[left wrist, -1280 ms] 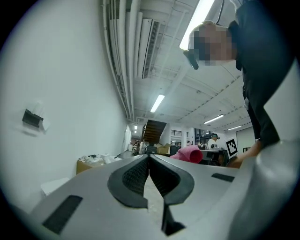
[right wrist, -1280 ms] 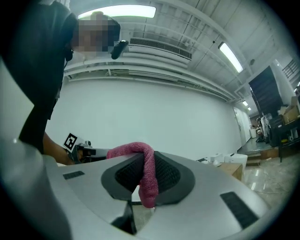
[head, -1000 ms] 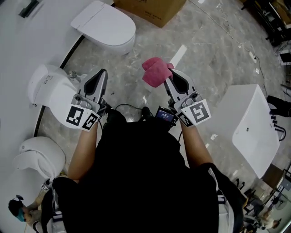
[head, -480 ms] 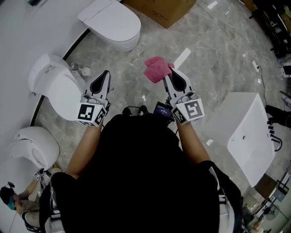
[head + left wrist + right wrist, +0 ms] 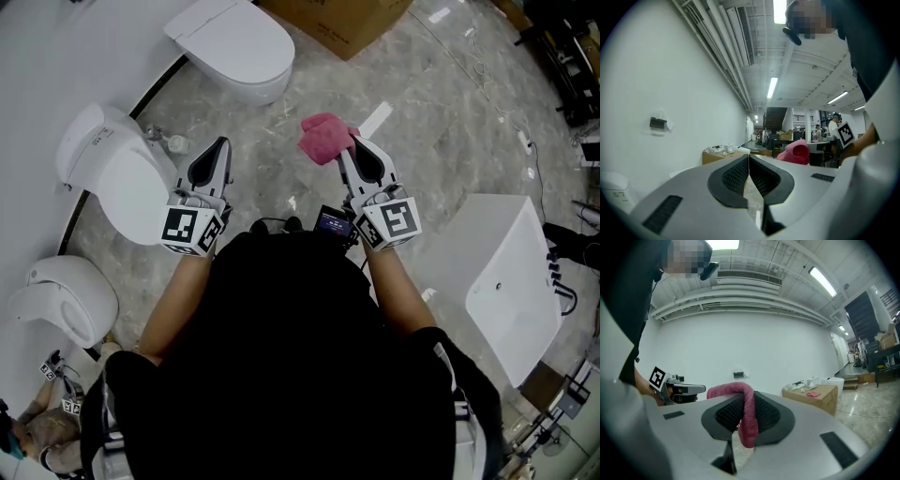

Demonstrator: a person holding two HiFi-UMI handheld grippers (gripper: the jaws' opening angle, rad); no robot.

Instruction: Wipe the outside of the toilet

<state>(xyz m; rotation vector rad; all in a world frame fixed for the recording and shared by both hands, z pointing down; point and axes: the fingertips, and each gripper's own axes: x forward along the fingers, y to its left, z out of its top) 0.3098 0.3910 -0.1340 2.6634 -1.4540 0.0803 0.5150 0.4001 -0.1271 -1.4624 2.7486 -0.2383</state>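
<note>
The right gripper (image 5: 347, 152) is clamping a pink cloth (image 5: 323, 138). The cloth is soft, napped terry, bunched in a lump past the jaw tips, with one fold running down between the ribbed black pads. The left gripper (image 5: 221, 143) is carrying nothing, its jaws pressed together. The nearest toilet (image 5: 111, 171) is a glossy, rounded white shell sitting at the left gripper's nine o'clock, well apart from the cloth; a second toilet (image 5: 234, 42) is lying toward eleven o'clock. Only a fold is being pinched, so dragging it over slick curved ceramic is likely to tug it loose. The loose lump is also likely to roll and smear rather than wipe flat.
</note>
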